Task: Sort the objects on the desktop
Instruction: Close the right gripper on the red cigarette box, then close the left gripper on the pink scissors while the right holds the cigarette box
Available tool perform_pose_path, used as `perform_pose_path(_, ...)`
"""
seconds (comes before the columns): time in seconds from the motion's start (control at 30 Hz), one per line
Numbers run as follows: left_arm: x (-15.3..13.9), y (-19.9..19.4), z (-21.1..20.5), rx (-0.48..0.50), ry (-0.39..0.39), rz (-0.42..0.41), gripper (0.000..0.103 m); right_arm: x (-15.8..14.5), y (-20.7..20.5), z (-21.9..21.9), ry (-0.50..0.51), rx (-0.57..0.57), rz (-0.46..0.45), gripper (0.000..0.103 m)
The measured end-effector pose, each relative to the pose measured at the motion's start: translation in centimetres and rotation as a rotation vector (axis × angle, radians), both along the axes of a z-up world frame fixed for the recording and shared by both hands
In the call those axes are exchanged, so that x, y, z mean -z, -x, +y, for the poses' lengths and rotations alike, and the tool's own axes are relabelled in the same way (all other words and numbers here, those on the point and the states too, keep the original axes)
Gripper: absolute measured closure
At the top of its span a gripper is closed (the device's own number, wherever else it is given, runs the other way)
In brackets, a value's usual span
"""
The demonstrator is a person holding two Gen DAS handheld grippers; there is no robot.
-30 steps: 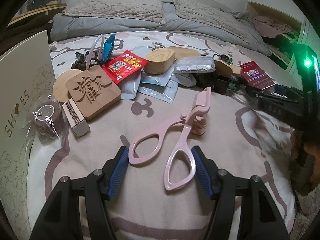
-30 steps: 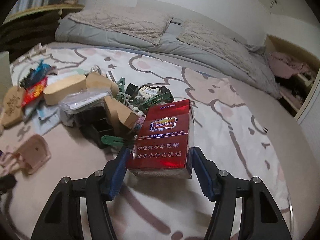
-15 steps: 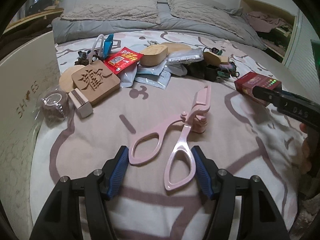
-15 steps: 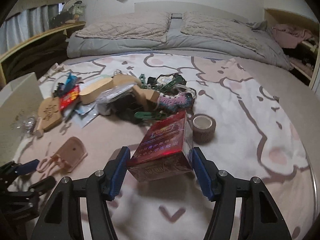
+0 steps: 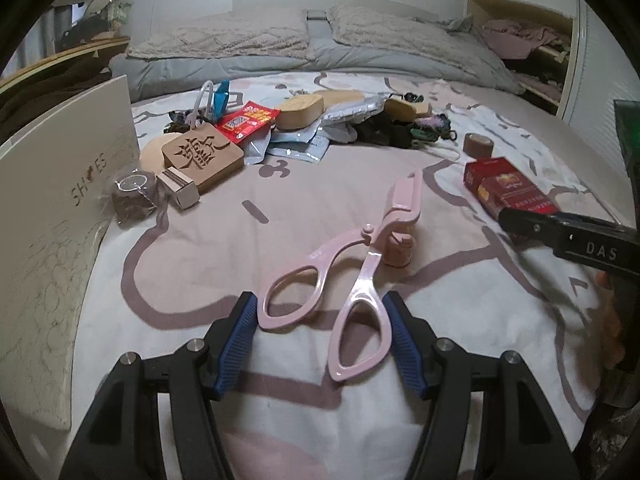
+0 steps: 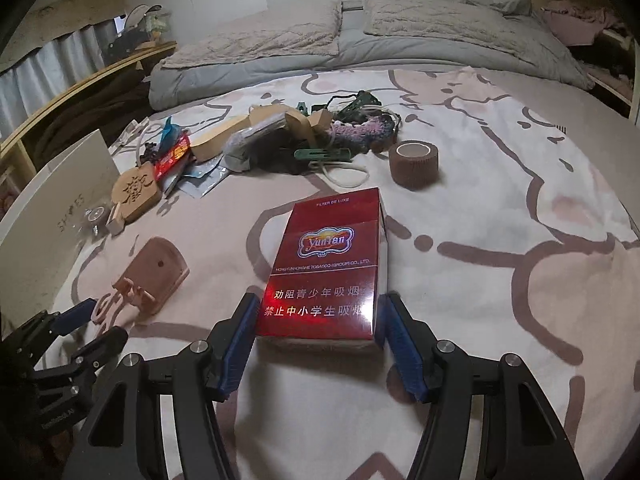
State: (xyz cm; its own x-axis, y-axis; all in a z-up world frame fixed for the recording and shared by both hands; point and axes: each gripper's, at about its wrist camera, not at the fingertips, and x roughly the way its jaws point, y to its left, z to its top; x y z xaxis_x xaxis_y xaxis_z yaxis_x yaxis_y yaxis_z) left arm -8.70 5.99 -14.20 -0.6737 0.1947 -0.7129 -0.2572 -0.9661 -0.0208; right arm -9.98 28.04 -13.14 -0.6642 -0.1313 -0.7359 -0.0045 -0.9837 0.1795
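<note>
A pink scissor-shaped tool (image 5: pixel 360 256) points away from me over the bed cover, and my left gripper (image 5: pixel 320 332) is shut on its two loop handles. In the right wrist view the same tool (image 6: pixel 154 276) and the left gripper (image 6: pixel 92 324) show at the lower left. A red cigarette box (image 6: pixel 328 268) sits face up between the blue pads of my right gripper (image 6: pixel 320 336), which is shut on its near end. The left wrist view shows that box (image 5: pixel 508 190) at the right, with a black finger (image 5: pixel 568 232) of the right gripper across it.
A pile of small objects lies further back: a carved wooden plaque (image 5: pixel 202 154), a red snack packet (image 5: pixel 250 120), wooden blocks, clips and pouches. A brown tape roll (image 6: pixel 413 163) stands apart on the right. A white shoe box (image 5: pixel 52 216) stands at the left. Pillows lie beyond.
Both grippers have drawn back from the pile with their objects still held. The right wrist view has rolled level, and the tape roll has come into sight beyond the red box.
</note>
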Motion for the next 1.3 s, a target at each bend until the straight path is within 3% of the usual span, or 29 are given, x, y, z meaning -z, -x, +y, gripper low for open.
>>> perform_pose_path(0.2, -0.1, -0.7, 0.4, 0.014, 0.020, 0.031, 0.034, 0.1, -1.1, -0.6, 0.019, -0.031, -0.009, 0.040)
perform_pose_path(0.27, -0.6, -0.7, 0.4, 0.016, 0.017, 0.049, 0.016, 0.1, -1.1, -0.6, 0.017, -0.031, -0.009, 0.040)
perform_pose_path(0.33, -1.2, -0.7, 0.6, 0.032, 0.025, 0.075, 0.014, 0.2, -1.0, -0.6, 0.015, -0.029, -0.014, 0.039)
perform_pose_path(0.47, -2.2, 0.5, 1.4, 0.071, 0.063, 0.091, 0.014, 0.5, -0.7, -0.8, 0.001, -0.027, -0.025, 0.037)
perform_pose_path(0.57, -2.2, 1.8, 1.9, 0.122, 0.083, 0.058, 0.014, 0.4, -0.6, -1.1, -0.003, -0.036, -0.024, 0.025)
perform_pose_path(0.9, -1.5, 5.2, 1.1, 0.227, 0.037, -0.091, 0.015, 0.7, 0.2, -0.7, 0.015, -0.029, -0.034, 0.024)
perform_pose_path(0.97, -1.2, 5.2, 1.2, 0.268, 0.045, -0.111, 0.023, 0.7, 0.2, -0.7, 0.013, -0.030, -0.035, 0.024)
perform_pose_path(1.2, -0.2, 5.6, 1.5, 0.354, 0.035, -0.158, 0.030, 0.8, 0.3, -1.0, -0.003, -0.034, -0.036, 0.024)
perform_pose_path(1.3, -0.2, 5.7, 1.5, 0.359, 0.022, -0.153, 0.038, 0.9, 0.4, -1.0, -0.003, -0.035, -0.036, 0.024)
